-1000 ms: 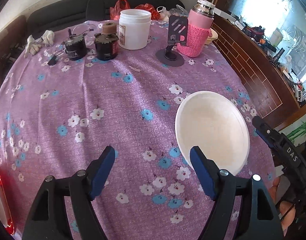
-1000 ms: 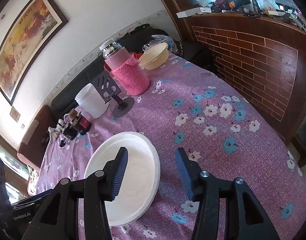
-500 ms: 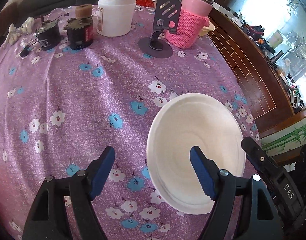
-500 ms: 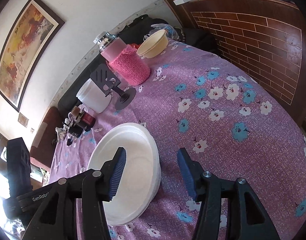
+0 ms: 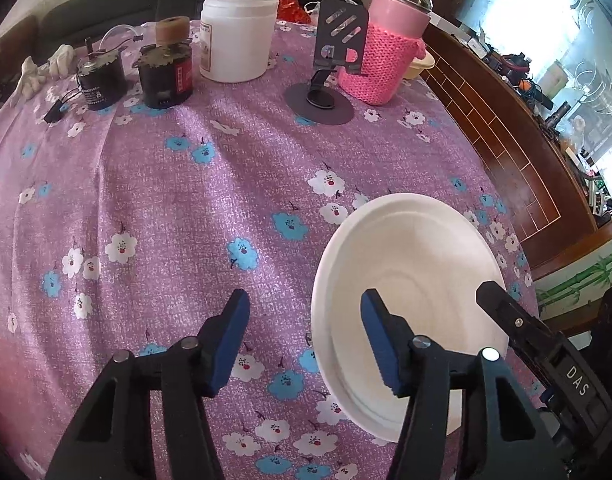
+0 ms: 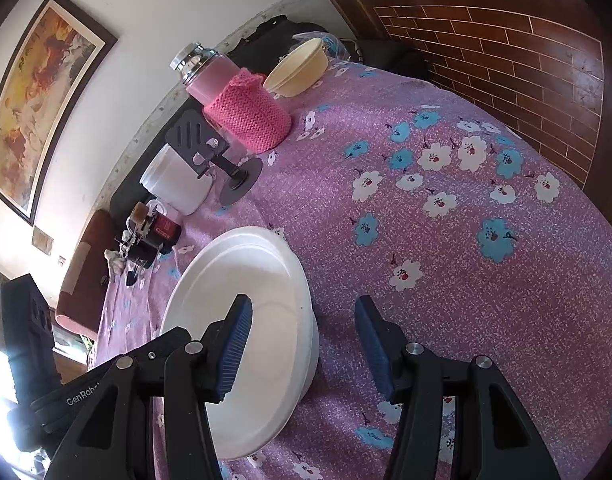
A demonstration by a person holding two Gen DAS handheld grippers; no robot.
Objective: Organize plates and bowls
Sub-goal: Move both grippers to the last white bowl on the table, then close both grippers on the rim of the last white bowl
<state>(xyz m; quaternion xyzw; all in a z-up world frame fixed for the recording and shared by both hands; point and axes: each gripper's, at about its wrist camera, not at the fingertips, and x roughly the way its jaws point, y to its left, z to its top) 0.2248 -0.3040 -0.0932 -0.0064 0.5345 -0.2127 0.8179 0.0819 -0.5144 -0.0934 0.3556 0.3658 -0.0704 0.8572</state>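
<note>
1. Left wrist view: the left gripper (image 5: 304,336) is seen with its fingers (image 5: 230,344) apart and nothing between them. The near-left rim of the white plate stack (image 5: 417,264) falls in the gap; the right finger is over the plate's interior, the left finger over bare cloth.
2. Right wrist view: the right gripper (image 6: 302,352) is also seen spread and empty. The opposite rim of the white plate stack (image 6: 266,280) is straddled: left finger over the plate's interior, right finger over cloth just beside the rim.
3. Key relation: the stack lies between the two grippers, each set across its own edge. It is judged that the left one has the rim more centred in its gap. Contact with the rim cannot be told for either.
4. The stack sits on the desk (image 5: 186,200) near its front-right edge, flat, rims nested; being round, it has no long axis. At least two rims are visible in the right view.
5. Farther back: a phone stand (image 5: 325,80) and a pink-sleeved flask (image 5: 389,44), well apart from the stack.
6. Farthest: a beige bowl (image 6: 298,68) beside the flask at the far edge of the desk, judged the other task item. The right gripper is judged nearer to it.
</note>
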